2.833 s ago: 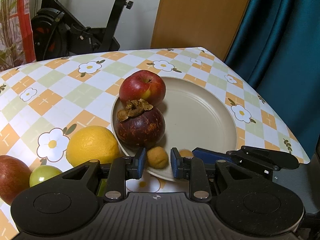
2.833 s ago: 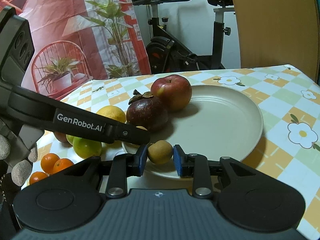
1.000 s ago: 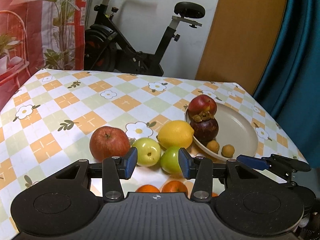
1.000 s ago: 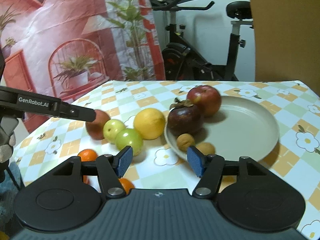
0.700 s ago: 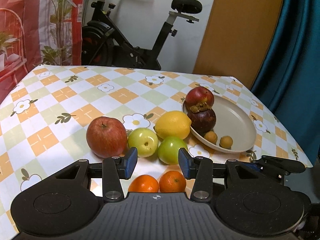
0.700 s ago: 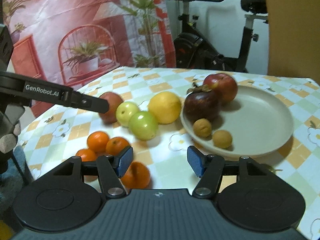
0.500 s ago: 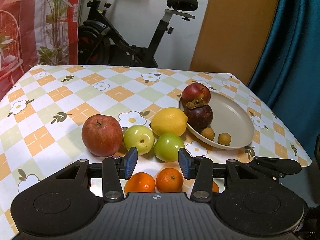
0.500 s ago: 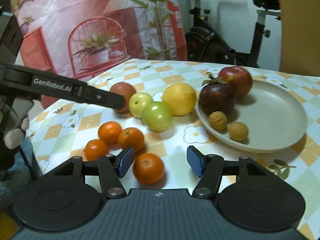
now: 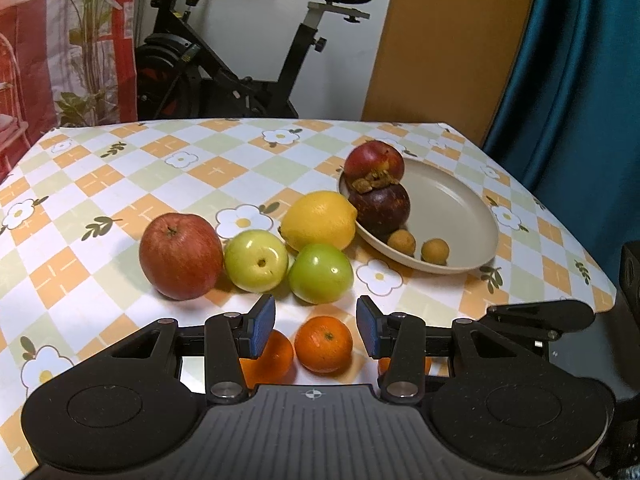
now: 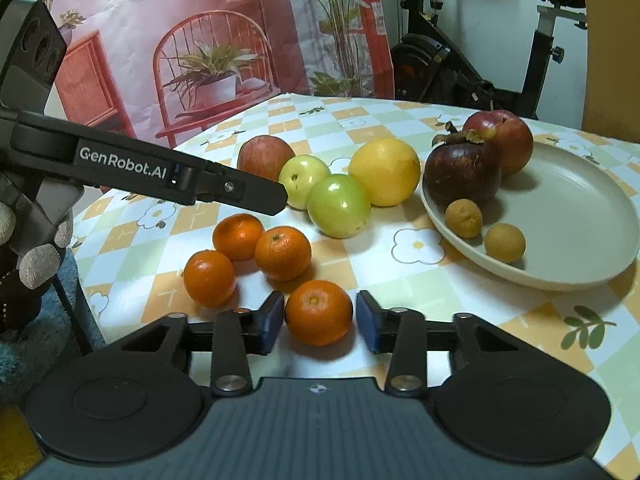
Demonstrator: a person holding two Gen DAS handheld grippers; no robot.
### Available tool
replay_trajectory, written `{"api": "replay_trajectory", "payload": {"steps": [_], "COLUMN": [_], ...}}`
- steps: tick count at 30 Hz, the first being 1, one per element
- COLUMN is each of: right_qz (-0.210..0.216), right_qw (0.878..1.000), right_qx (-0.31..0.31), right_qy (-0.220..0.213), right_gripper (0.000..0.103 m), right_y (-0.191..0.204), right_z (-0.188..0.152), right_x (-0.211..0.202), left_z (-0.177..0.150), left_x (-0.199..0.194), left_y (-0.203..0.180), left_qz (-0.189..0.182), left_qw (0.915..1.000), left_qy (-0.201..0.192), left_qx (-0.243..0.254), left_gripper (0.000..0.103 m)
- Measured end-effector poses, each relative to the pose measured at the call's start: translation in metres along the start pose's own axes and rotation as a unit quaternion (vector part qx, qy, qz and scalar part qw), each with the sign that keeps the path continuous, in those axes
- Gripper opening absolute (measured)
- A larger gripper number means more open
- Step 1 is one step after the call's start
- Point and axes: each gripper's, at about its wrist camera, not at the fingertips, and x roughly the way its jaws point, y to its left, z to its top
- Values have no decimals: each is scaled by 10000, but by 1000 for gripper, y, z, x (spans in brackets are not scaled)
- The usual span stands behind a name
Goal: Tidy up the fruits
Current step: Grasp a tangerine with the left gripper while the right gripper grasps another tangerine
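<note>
Where they gaped before, the right tongs (image 10: 318,318) are closing round a mandarin (image 10: 319,312).

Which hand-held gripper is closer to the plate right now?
Right. The right hand-held gripper, closing around a mandarin, sits nearer the plate; the left hand-held gripper hangs farther off, over the other mandarins.

This looks like a room in a home. A table (image 9: 120,168) wears a checked cloth printed with daisies and carries loose fruit and a beige plate (image 9: 460,216). Behind it stands an exercise bike (image 9: 240,60) against a white wall, beside a tan wooden panel (image 9: 440,40) and a teal curtain (image 9: 580,60). A printed backdrop (image 10: 160,40) showing a red chair and potted plants hangs on the other side, and a shaggy blue rug (image 10: 48,328) lies on the floor.
</note>
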Motion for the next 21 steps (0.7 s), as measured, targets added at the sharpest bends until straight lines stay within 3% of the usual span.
{"api": "replay_trajectory", "payload": {"steps": [11, 21], "right_qz": [-520, -564], "right_qw": [9967, 9953], "right_qx": [497, 646], "right_qy": [-376, -452], "right_gripper": [39, 39], "right_y": [-26, -35], "right_z": [1, 2], "right_x": [-15, -20], "left_z": [-6, -8], "left_x": [13, 24], "left_y": [-10, -21], "left_qz": [-74, 108], "left_qw": [9994, 9970], "left_qy": [226, 298], "left_qx": [265, 708], "left_gripper": [41, 39]}}
